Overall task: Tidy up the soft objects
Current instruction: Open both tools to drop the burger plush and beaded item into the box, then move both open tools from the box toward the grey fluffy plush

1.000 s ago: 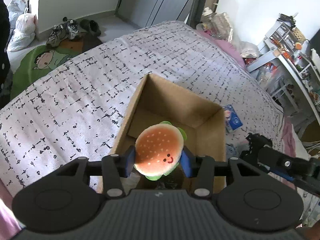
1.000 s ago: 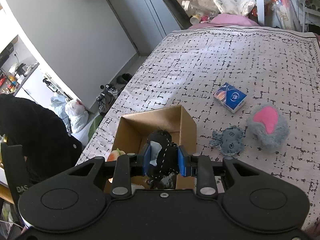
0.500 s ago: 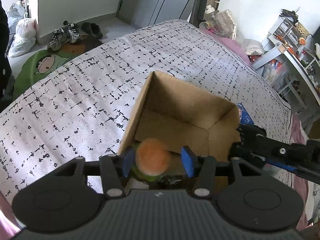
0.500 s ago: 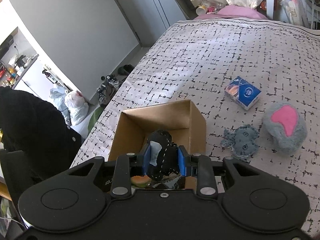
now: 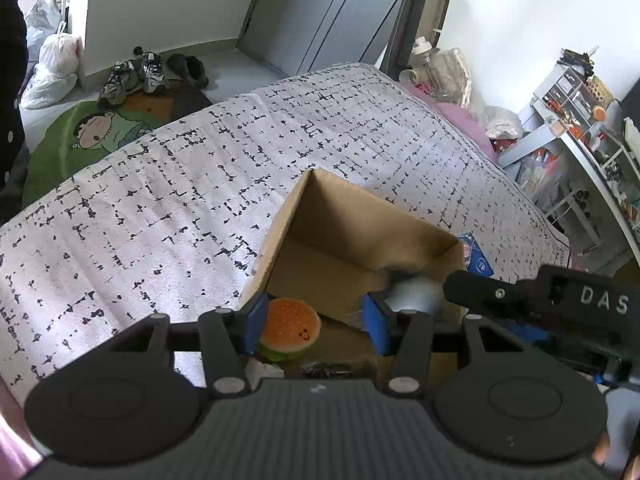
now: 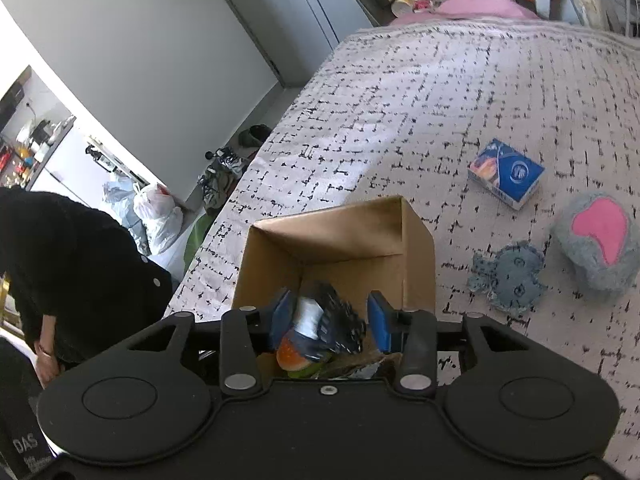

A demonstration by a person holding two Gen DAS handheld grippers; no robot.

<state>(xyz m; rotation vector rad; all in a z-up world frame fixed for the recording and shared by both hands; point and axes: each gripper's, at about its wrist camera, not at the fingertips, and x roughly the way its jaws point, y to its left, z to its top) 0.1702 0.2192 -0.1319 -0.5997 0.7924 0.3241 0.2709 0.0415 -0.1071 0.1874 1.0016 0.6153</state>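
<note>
One "DAS" label, right gripper point(image 5: 540, 300)

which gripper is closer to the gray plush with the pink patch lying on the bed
Right. The right gripper hangs over the cardboard box, jaws opening, and the gray plush lies just past the box on its side. The left gripper works over the box's opposite side.

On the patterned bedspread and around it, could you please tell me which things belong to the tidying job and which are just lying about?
Job:
brown cardboard box
orange burger plush
dark stitched plush
small blue-grey plush
grey fluffy plush with pink patch

Lying about:
blue tissue packet
shoes on floor
white plastic bags
</note>
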